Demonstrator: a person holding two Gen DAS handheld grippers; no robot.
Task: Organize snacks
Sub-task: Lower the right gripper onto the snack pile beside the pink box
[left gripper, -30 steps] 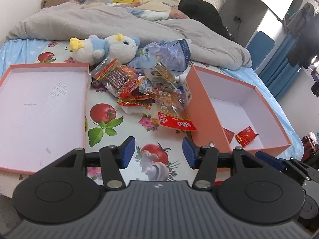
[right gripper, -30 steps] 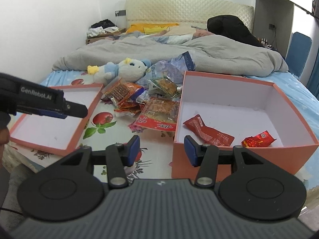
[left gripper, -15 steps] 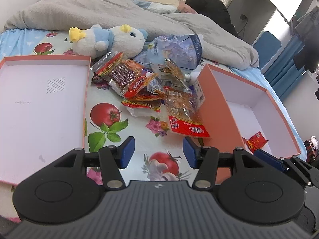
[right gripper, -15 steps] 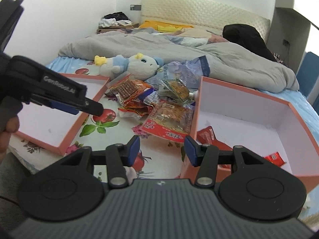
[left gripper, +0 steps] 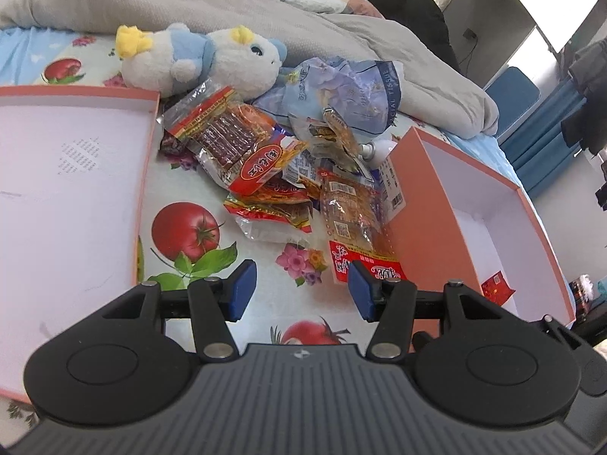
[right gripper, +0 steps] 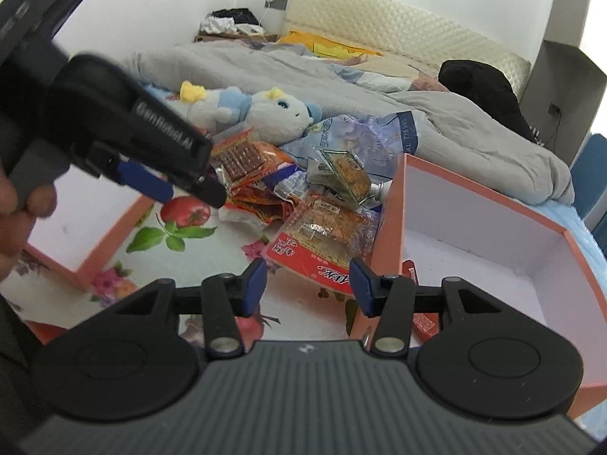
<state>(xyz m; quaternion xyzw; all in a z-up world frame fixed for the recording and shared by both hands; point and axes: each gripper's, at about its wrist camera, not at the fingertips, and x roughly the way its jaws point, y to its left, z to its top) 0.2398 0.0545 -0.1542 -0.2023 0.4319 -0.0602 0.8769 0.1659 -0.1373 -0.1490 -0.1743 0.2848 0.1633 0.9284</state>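
Note:
A pile of snack packets [left gripper: 265, 174] lies on the fruit-print sheet between two orange boxes. My left gripper [left gripper: 299, 290] is open and empty, just short of the pile, its right finger by a red-edged packet [left gripper: 356, 227]. The deep orange box [left gripper: 474, 204] on the right holds a small red packet [left gripper: 497, 288]. In the right wrist view my right gripper [right gripper: 307, 284] is open and empty over the same red-edged packet [right gripper: 322, 239], beside the box wall [right gripper: 390, 220]. The left gripper [right gripper: 151, 178] shows there, blurred, at the left.
A shallow orange lid [left gripper: 68, 197] lies at the left. A plush toy [left gripper: 201, 60] and a blue tissue bag [left gripper: 349, 91] lie behind the pile. A grey duvet [left gripper: 227, 11] covers the far bed. A red packet [right gripper: 421, 318] lies in the box.
Both grippers have moved forward toward the snack pile, which now looks larger. The left gripper fills more of the right wrist view. Both stay open.

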